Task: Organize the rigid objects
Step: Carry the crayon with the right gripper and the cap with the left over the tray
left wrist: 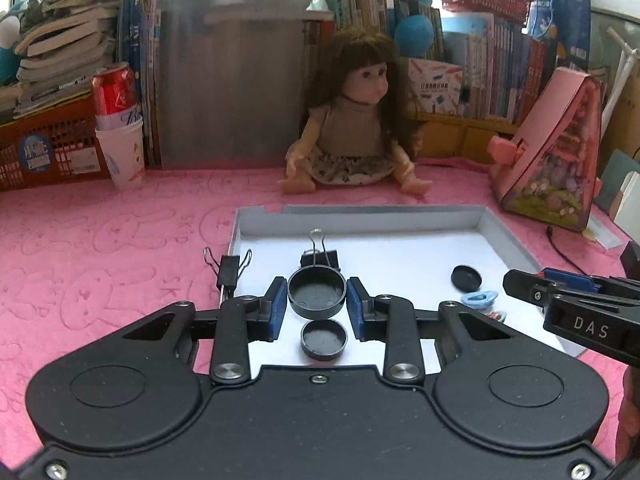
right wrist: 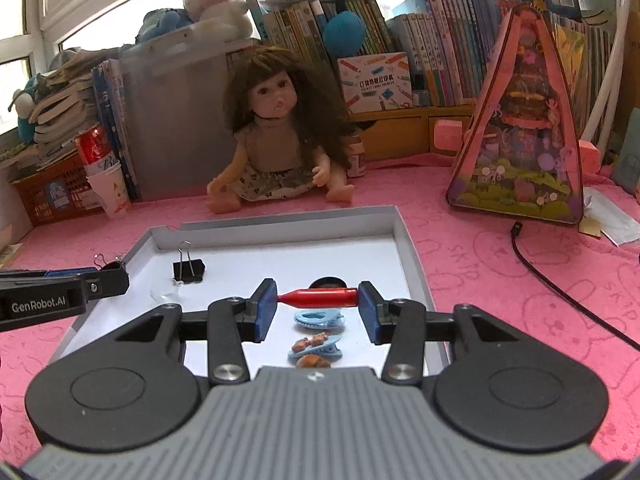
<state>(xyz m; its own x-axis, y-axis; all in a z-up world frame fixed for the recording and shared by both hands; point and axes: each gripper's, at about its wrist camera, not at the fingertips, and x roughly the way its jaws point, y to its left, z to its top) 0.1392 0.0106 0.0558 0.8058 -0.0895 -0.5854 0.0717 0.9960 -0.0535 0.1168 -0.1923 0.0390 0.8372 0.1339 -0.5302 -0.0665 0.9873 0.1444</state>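
Left gripper [left wrist: 317, 307] pinches a black round cap [left wrist: 317, 295] between its blue pads, hollow side up, held above the white floor of the shallow tray [left wrist: 494, 236]. Just below it, at 6 o'clock, a smaller black cap [left wrist: 324, 339] lies on the tray floor, also hollow up. At 12 o'clock from the held cap, a black binder clip [left wrist: 319, 257] stands inside the tray; a second binder clip [left wrist: 229, 270] sits at 9 to 10 o'clock, at the tray's left edge over the pink cloth [left wrist: 100, 248]. A black disc [left wrist: 466, 277] lies at 3 o'clock, with a pale blue hair clip [left wrist: 479, 299] just beneath it. Right gripper [right wrist: 317, 305] pinches a red bullet-shaped piece [right wrist: 320, 297] crosswise, its ends pressed against the two pads, above the tray's right half. At 6 o'clock from it: a blue hair clip [right wrist: 319, 317], then another blue clip with brown trim [right wrist: 316, 347], both on the tray floor. A dark round thing shows partly behind the red piece, at 12 o'clock. A doll [right wrist: 276, 136] sits on the cloth beyond the tray's far wall, at 12 o'clock in both views.
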